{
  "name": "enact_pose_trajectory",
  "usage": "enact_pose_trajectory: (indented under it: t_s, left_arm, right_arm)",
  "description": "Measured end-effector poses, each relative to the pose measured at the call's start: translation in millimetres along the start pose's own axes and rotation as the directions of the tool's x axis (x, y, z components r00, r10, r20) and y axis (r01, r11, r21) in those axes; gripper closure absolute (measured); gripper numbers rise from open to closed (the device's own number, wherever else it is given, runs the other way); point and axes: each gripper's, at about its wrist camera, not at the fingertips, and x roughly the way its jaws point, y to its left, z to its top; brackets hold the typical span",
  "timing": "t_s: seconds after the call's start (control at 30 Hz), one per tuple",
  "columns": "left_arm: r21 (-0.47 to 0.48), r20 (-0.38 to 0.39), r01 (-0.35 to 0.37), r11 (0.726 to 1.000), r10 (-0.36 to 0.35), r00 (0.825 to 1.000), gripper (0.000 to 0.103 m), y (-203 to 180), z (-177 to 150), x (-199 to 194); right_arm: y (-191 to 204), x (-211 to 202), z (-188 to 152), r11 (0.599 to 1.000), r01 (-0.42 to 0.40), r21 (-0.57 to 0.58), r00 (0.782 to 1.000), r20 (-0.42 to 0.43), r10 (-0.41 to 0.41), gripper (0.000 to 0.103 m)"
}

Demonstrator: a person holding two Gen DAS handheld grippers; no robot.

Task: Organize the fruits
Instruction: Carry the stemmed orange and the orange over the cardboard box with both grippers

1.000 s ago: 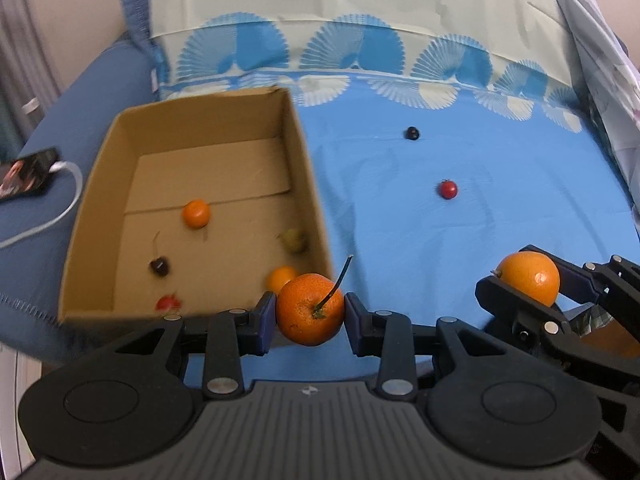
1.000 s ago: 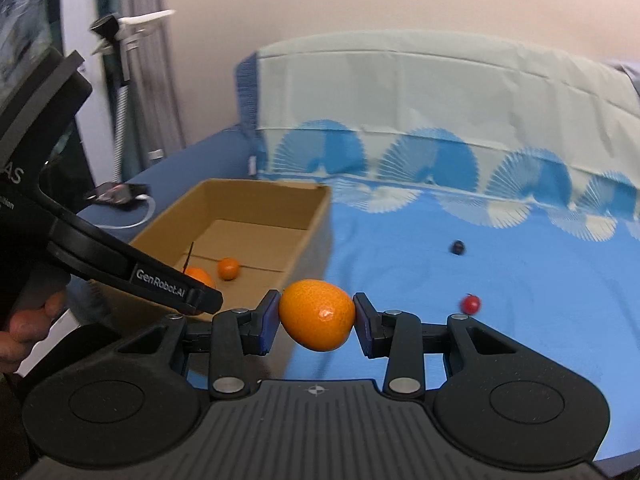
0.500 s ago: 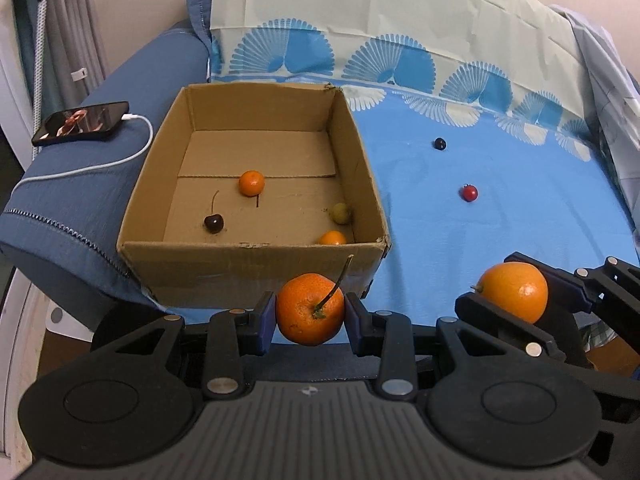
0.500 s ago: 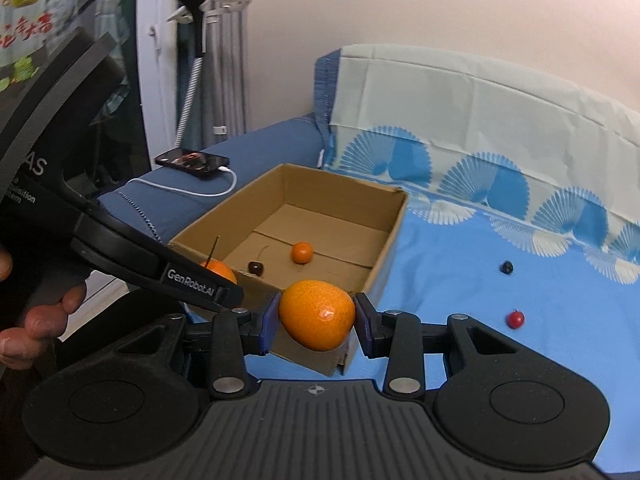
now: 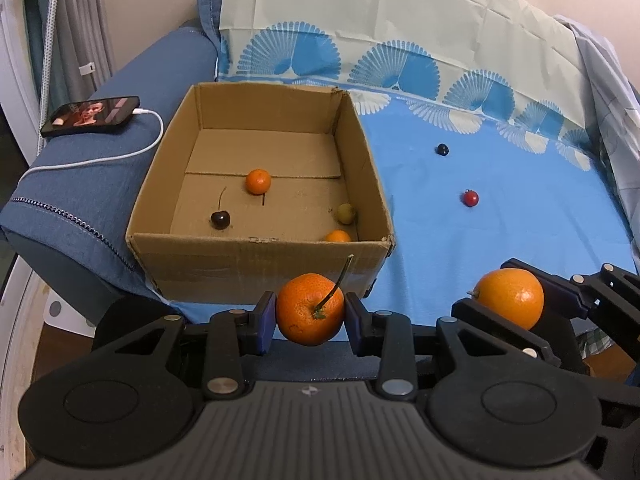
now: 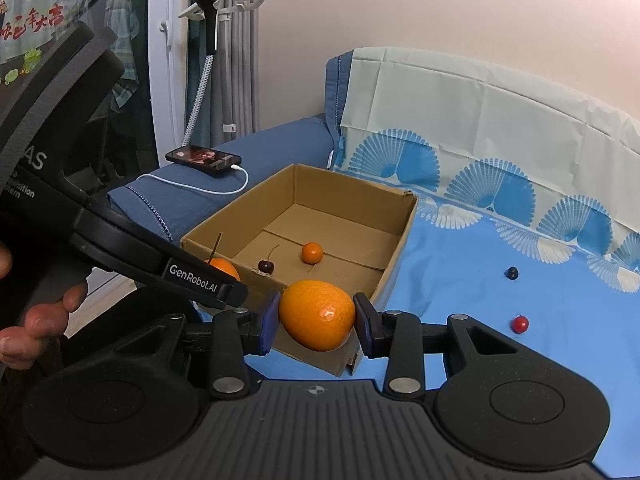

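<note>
Here each claw pinches fruit: your left claw (image 5: 310,314) grips the stemmed round orange tangerine (image 5: 310,309), your right claw (image 6: 316,322) the smooth oval orange citrus (image 6: 317,314). Both hang short of the open brown cardboard box (image 5: 260,258), likely staged for dropping in.

Just ahead of the left gripper (image 5: 310,316), the cardboard box (image 5: 260,264) puts its near wall in the way; above it the top is open. Ahead-right lies open blue sheet (image 5: 500,232), with only a cherry tomato (image 5: 471,198) and what looks like a blueberry (image 5: 442,149).
</note>
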Motion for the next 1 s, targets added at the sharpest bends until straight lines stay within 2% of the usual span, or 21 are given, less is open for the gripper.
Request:
enact_pose_trajectory:
  t_s: [1.0]
  left_arm:
    - [-0.024,-0.017,-0.006,1.000,0.005,1.000,0.063,14.2,10.4,19.6]
  right_arm:
    - [-10.1,28.2,8.7,1.000,0.014,0.006,0.999,-0.046,-0.013,0.062]
